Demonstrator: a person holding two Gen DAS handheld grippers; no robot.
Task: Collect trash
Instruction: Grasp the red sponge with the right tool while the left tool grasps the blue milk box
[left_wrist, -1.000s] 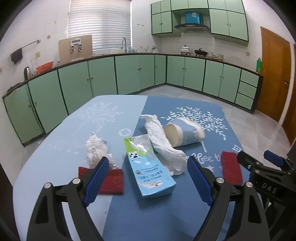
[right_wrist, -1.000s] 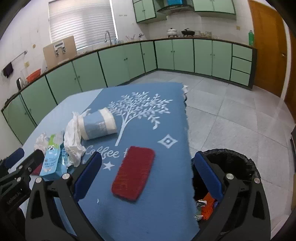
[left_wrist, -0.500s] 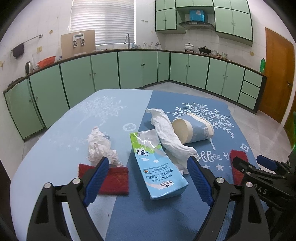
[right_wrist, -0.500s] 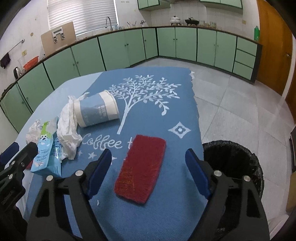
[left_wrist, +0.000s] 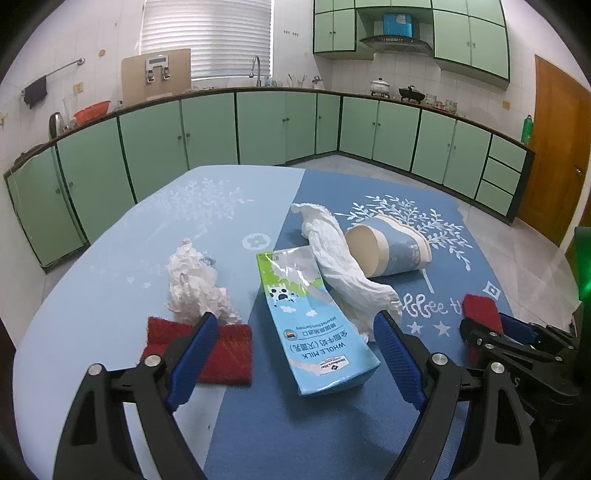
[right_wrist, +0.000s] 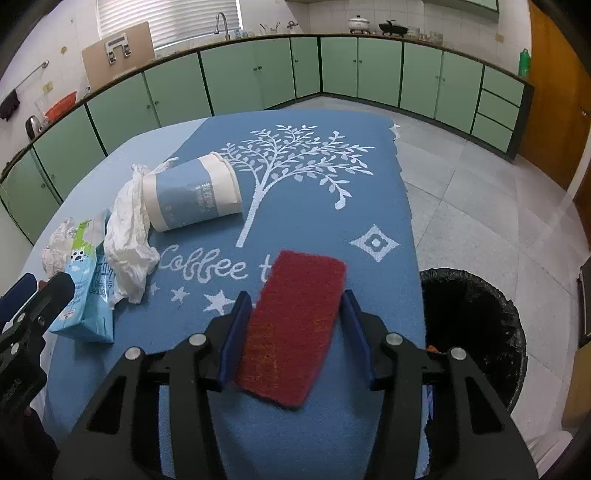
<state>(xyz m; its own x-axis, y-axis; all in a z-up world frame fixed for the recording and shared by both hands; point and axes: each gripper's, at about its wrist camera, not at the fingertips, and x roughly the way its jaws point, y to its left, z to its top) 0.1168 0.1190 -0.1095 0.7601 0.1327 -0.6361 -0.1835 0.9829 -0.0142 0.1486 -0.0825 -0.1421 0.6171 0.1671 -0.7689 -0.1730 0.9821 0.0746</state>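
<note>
A milk carton (left_wrist: 314, 321) lies flat on the blue table mat between the tips of my open left gripper (left_wrist: 291, 339). Beside it lie a long crumpled white tissue (left_wrist: 343, 266), a tipped paper cup (left_wrist: 395, 247), a crumpled tissue ball (left_wrist: 195, 288) and a red scrub pad (left_wrist: 221, 354). My right gripper (right_wrist: 295, 325) straddles a second red scrub pad (right_wrist: 295, 325), its jaws narrowed close to the pad's sides; contact is unclear. The carton (right_wrist: 88, 295), long tissue (right_wrist: 129, 243) and cup (right_wrist: 195, 197) also show in the right wrist view.
A black-lined trash bin (right_wrist: 476, 328) stands on the floor just right of the table edge (right_wrist: 410, 229). Green kitchen cabinets (left_wrist: 258, 129) run around the room. A wooden door (left_wrist: 554, 147) is at the right.
My right gripper moved forward over the red pad and its jaws narrowed around it. My left gripper edged closer to the milk carton, still open.
</note>
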